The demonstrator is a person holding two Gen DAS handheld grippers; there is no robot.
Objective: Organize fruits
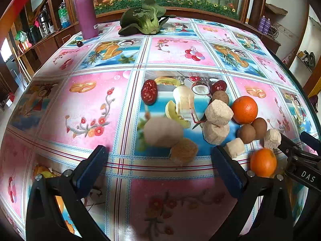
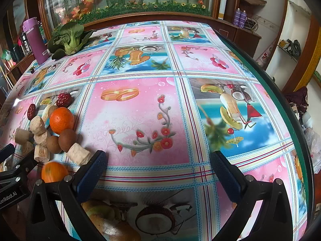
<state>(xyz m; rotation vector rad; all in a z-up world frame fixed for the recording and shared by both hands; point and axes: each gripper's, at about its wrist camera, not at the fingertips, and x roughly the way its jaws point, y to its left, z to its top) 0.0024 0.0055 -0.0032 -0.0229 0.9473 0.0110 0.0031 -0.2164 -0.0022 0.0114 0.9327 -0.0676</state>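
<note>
In the left wrist view a blurred pale lump (image 1: 163, 131) and a tan disc (image 1: 184, 151) just before it are hard to identify. The near small orange (image 1: 263, 162) is partly cut off by the right claw (image 2: 158, 161) reaching in from the right. Both claws hover low over the patterned oilcloth bench (image 2: 140, 120), jaws spread wide and empty; the left claw (image 1: 159, 157) faces the fruit pile. The larger round orange (image 1: 244, 109) touches beige freeze-dried chunks (image 1: 218, 112) and brown round fruits (image 1: 252, 130); a wrinkled red date (image 1: 149, 92) lies farther left.
</note>
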